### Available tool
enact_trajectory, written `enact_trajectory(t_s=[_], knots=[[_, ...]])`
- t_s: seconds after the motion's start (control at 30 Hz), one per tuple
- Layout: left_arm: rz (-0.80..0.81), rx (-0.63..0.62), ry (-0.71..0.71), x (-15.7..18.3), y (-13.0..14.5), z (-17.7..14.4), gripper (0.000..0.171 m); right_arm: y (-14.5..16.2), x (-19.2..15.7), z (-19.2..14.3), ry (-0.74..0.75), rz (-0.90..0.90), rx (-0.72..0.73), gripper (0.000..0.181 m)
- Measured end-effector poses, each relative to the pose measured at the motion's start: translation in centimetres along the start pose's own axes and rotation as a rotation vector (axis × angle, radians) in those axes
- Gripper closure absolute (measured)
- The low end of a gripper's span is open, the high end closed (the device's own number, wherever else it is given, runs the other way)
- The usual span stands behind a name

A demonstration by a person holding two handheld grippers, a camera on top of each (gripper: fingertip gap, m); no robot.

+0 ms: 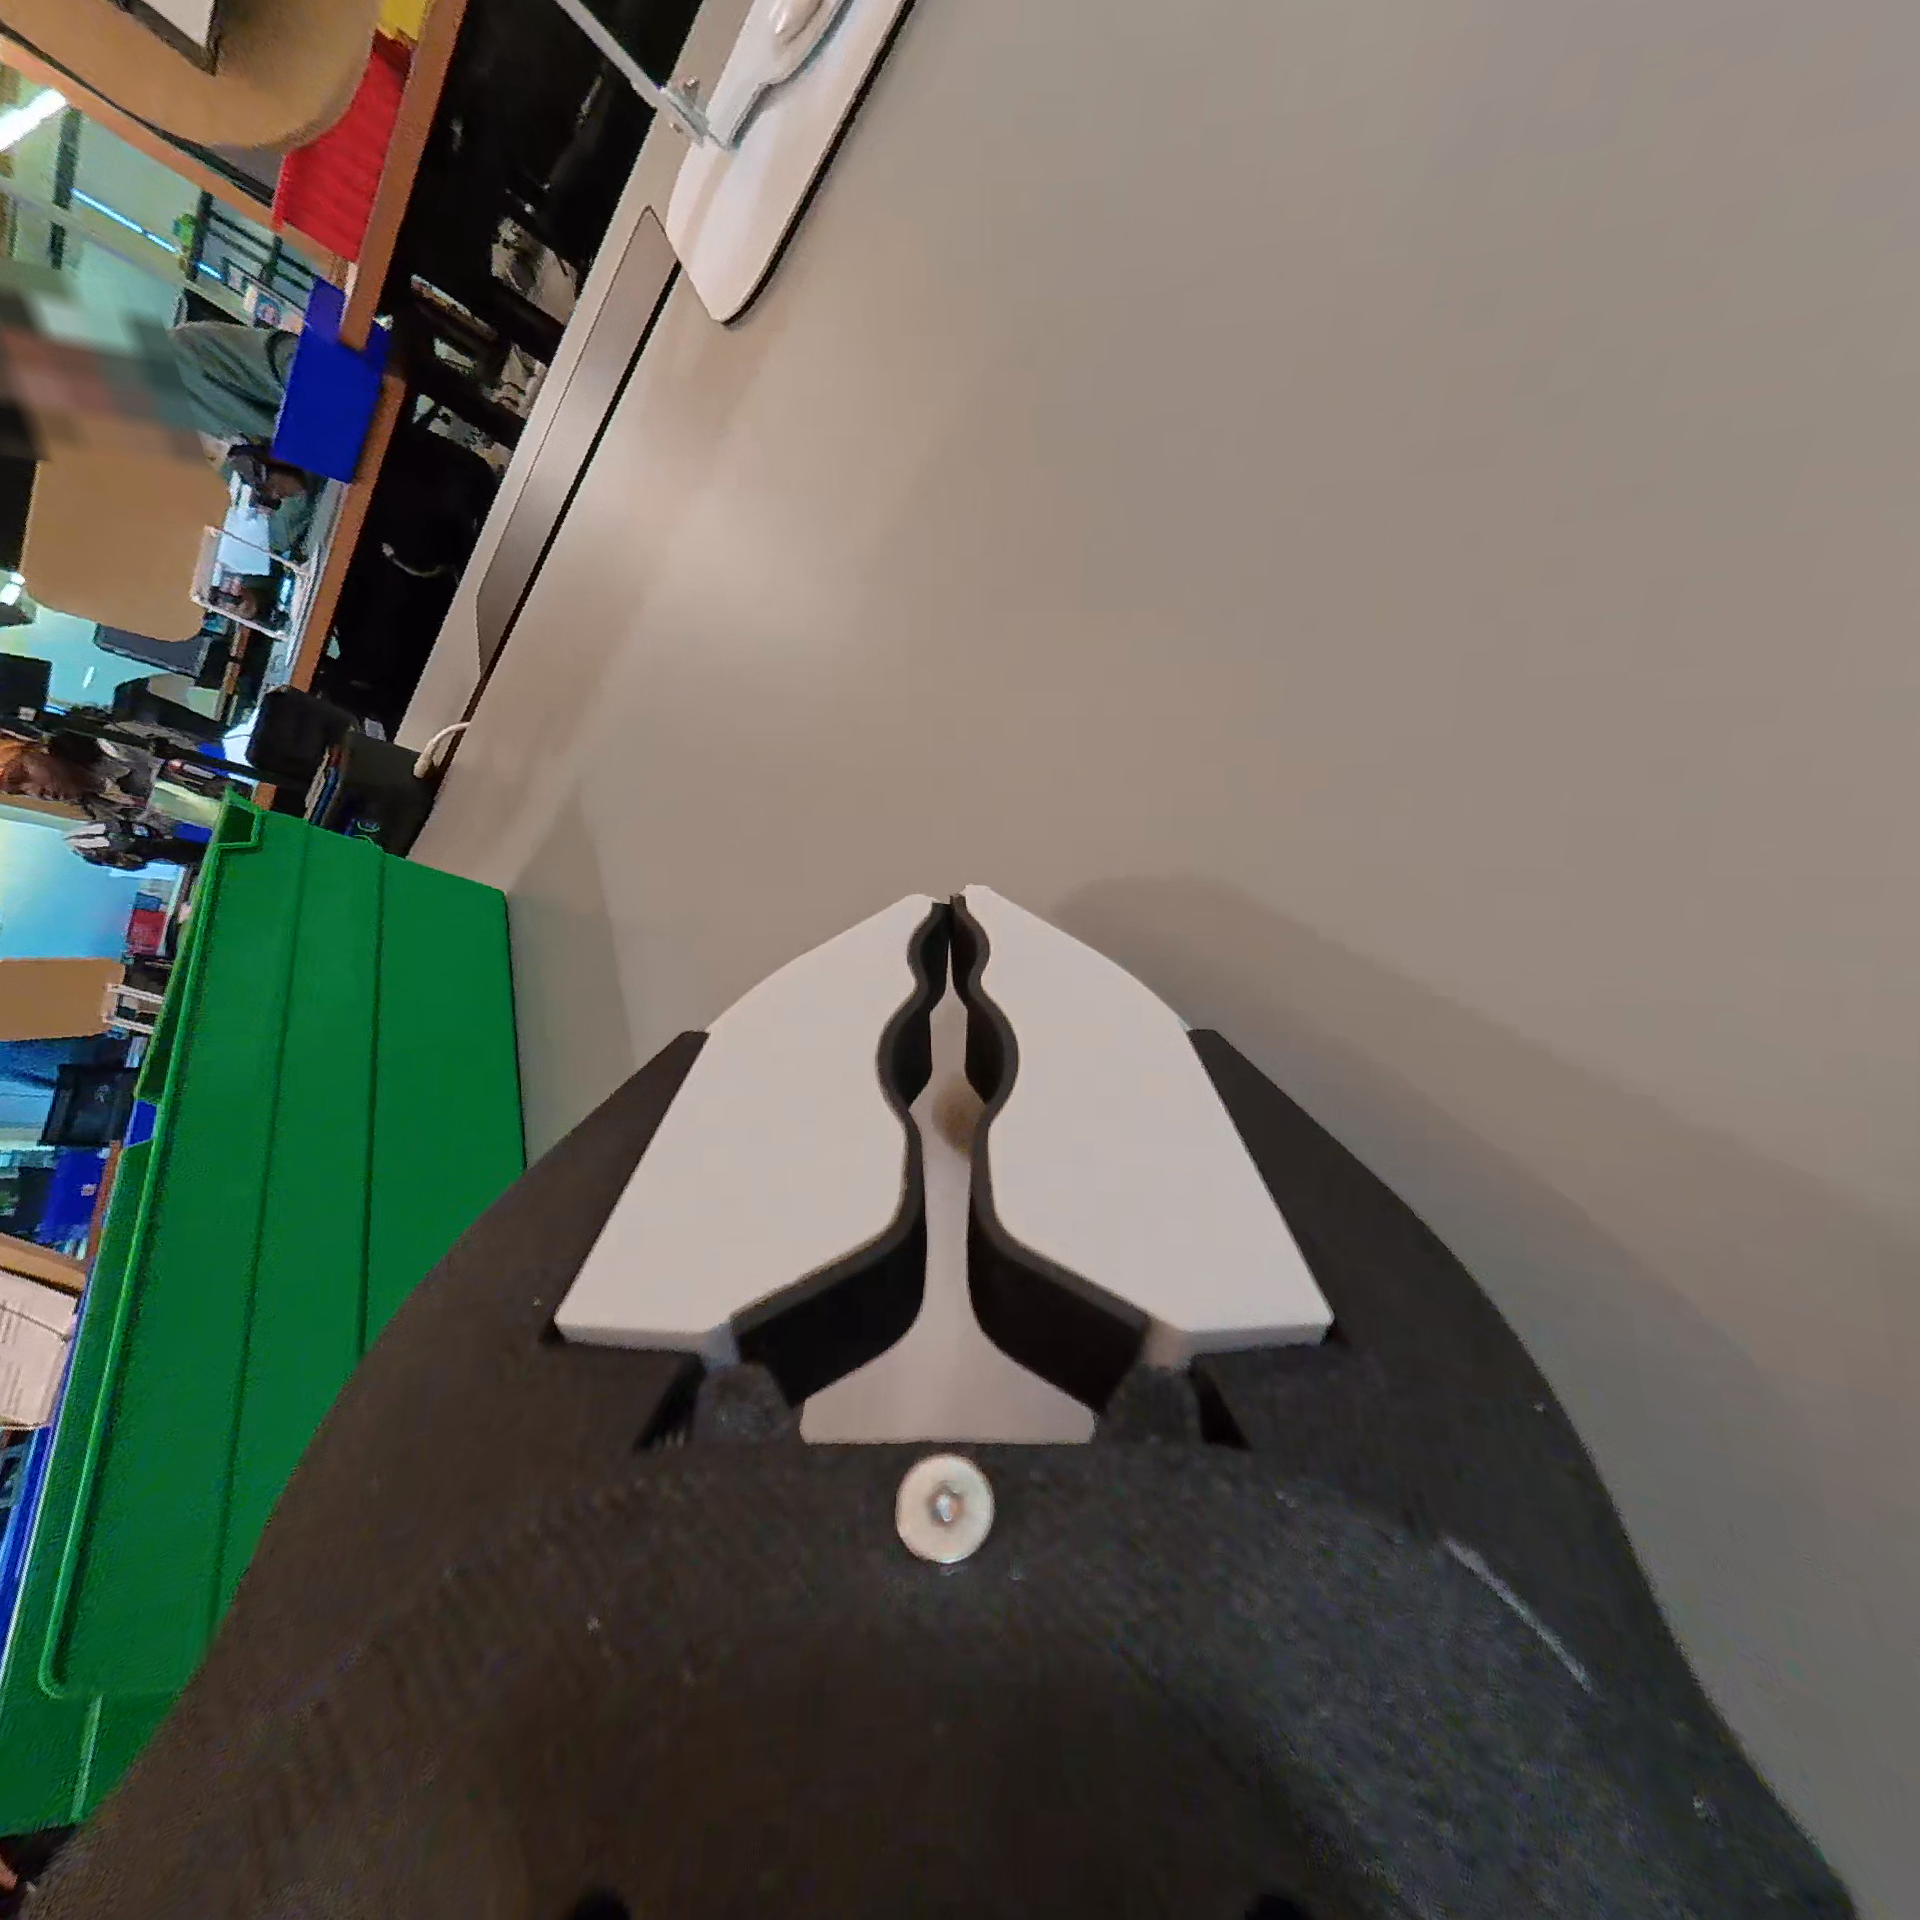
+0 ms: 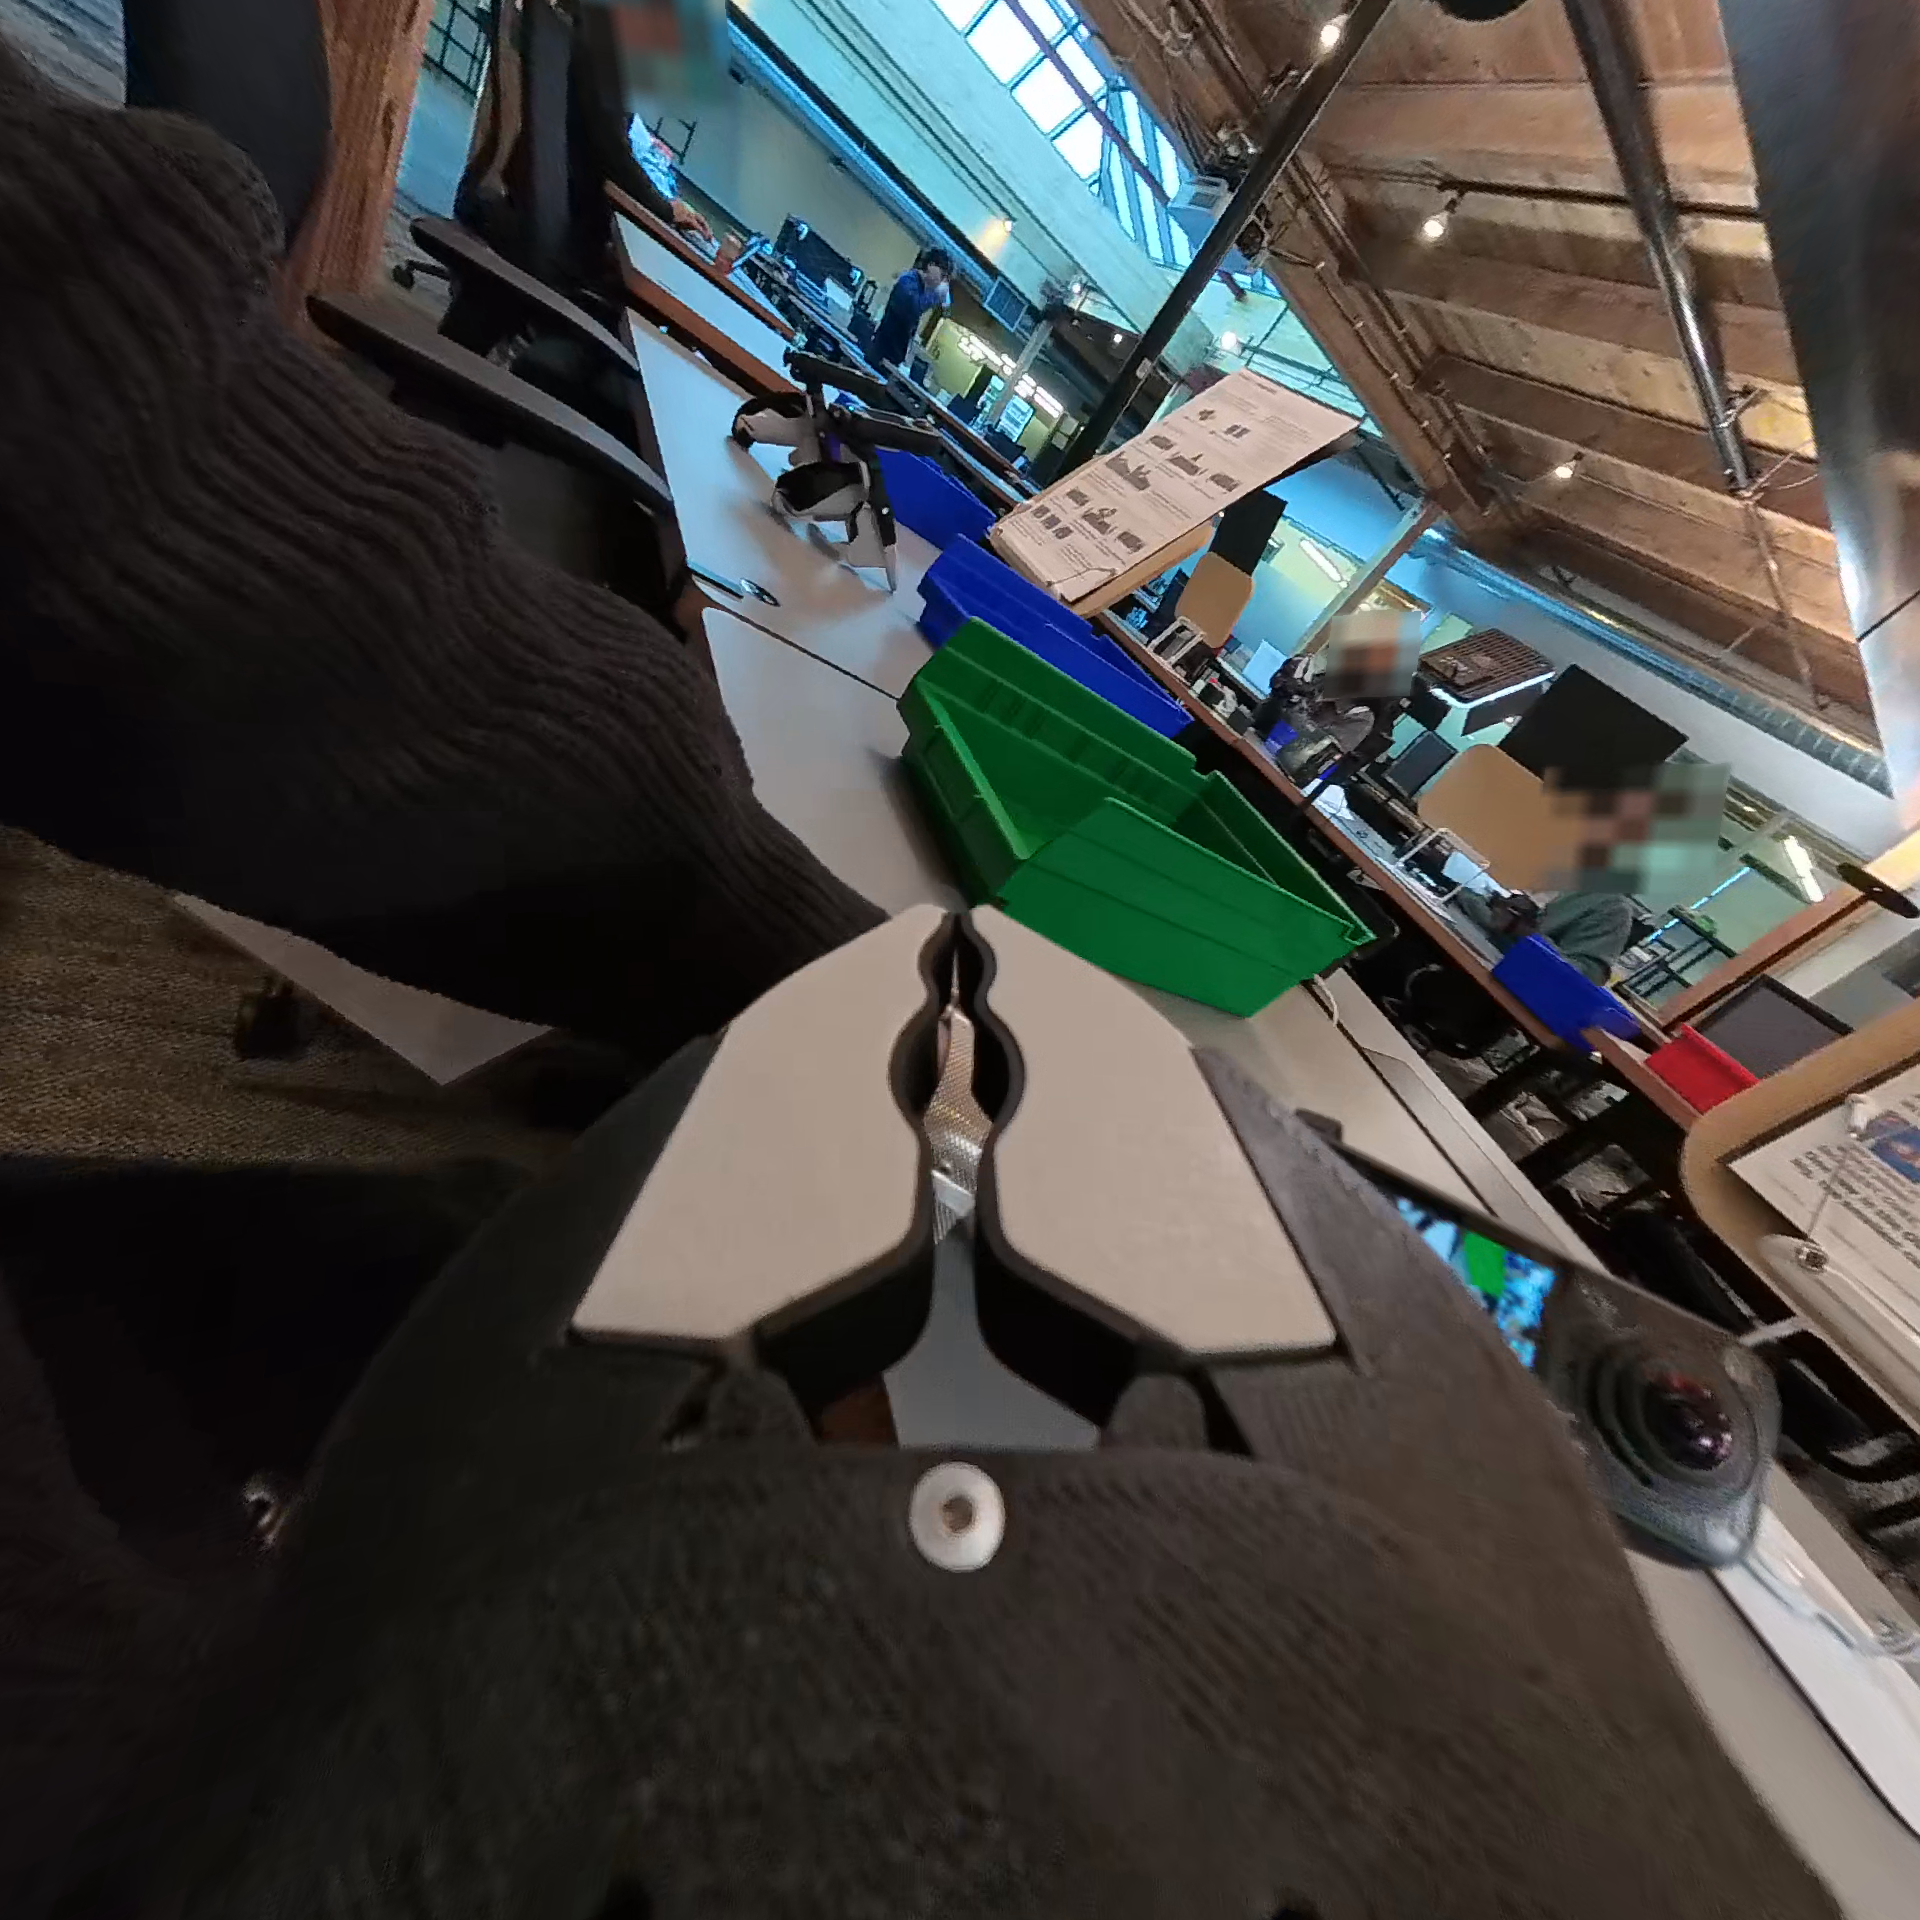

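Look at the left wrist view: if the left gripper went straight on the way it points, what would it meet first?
Probably nothing soon: ahead of the shut left gripper lies only bare grey table. The green bin sits off to one side.

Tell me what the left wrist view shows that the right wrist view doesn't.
Only the left wrist view shows the left gripper, shut and empty over bare grey table, and a white pad at the far end.

Only the right wrist view shows the right gripper, shut on a knurled metal piece, a dark knit sleeve, blue bins, an instruction sheet on a stand and a small camera on the table.

Both share the grey table and a green bin.
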State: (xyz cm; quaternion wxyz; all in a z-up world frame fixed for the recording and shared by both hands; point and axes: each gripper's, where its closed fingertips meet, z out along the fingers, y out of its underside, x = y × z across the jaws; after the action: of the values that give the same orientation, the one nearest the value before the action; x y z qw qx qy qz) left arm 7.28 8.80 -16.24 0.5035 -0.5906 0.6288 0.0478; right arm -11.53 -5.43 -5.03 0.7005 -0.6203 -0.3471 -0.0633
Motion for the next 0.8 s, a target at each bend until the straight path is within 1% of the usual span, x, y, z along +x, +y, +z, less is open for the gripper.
enact_trajectory(t_s=[0.27,0.8], knots=[[0.013,0.016,0.011,0.54,-0.42,-0.48,0.171,0.60,-0.30,0.07,-0.018,0.005,-0.028,0.180],[0.035,0.012,-0.001,0.66,-0.24,-0.33,0.171,0.53,-0.35,0.07,-0.014,0.005,-0.029,0.178]])
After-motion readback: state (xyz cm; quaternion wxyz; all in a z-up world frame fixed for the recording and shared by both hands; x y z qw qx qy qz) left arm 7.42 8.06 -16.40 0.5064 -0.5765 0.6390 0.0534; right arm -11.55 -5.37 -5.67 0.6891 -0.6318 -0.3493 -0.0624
